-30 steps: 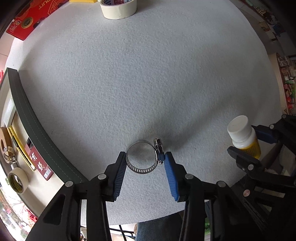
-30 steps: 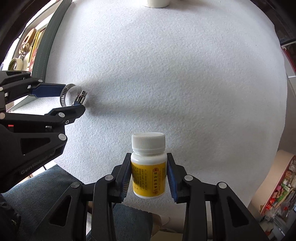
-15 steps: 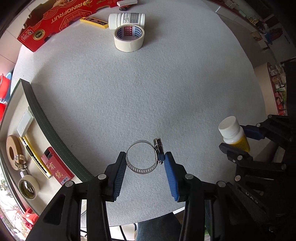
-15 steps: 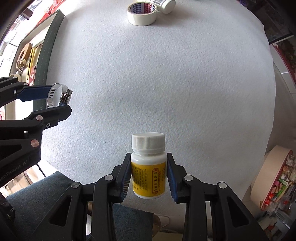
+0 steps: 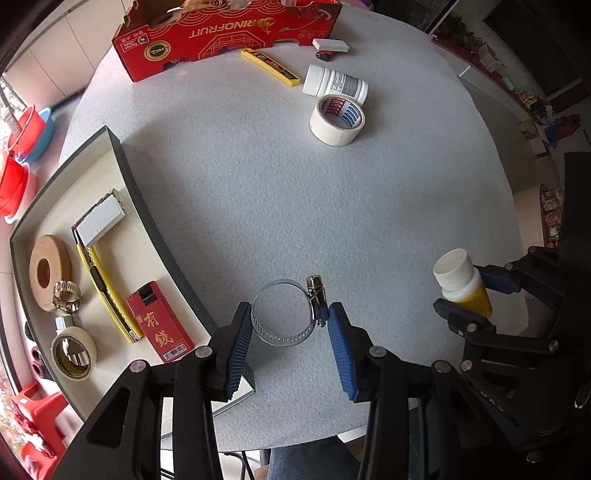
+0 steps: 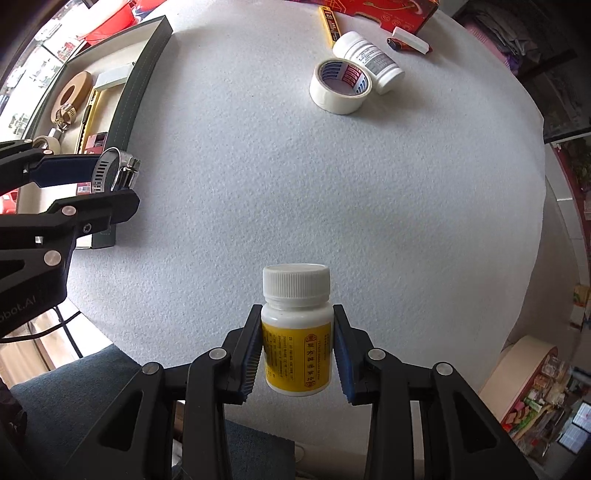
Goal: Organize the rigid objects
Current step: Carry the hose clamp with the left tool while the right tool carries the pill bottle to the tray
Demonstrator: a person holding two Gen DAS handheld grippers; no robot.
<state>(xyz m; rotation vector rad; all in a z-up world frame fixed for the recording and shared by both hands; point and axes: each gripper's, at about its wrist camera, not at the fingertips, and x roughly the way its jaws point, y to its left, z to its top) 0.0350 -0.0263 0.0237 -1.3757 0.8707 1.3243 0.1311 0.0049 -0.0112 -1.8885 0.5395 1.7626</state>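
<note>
We hold a round steel hose clamp [image 5: 287, 313] between the blue pads of our left gripper [image 5: 288, 332], raised above the grey felt-covered table [image 5: 332, 206]. Our right gripper [image 6: 297, 350] is clamped on a white-capped yellow-labelled pill bottle [image 6: 296, 332], upright and also lifted. To the left lies a dark-rimmed tray [image 5: 147, 206] holding a red lighter [image 5: 159, 326], a yellow utility knife [image 5: 105, 291], tape rolls and another clamp. Far across the table sit a white masking tape roll [image 5: 337, 120], touching a white bottle [image 5: 334, 84] on its side, and a red cardboard box [image 5: 229, 31].
</note>
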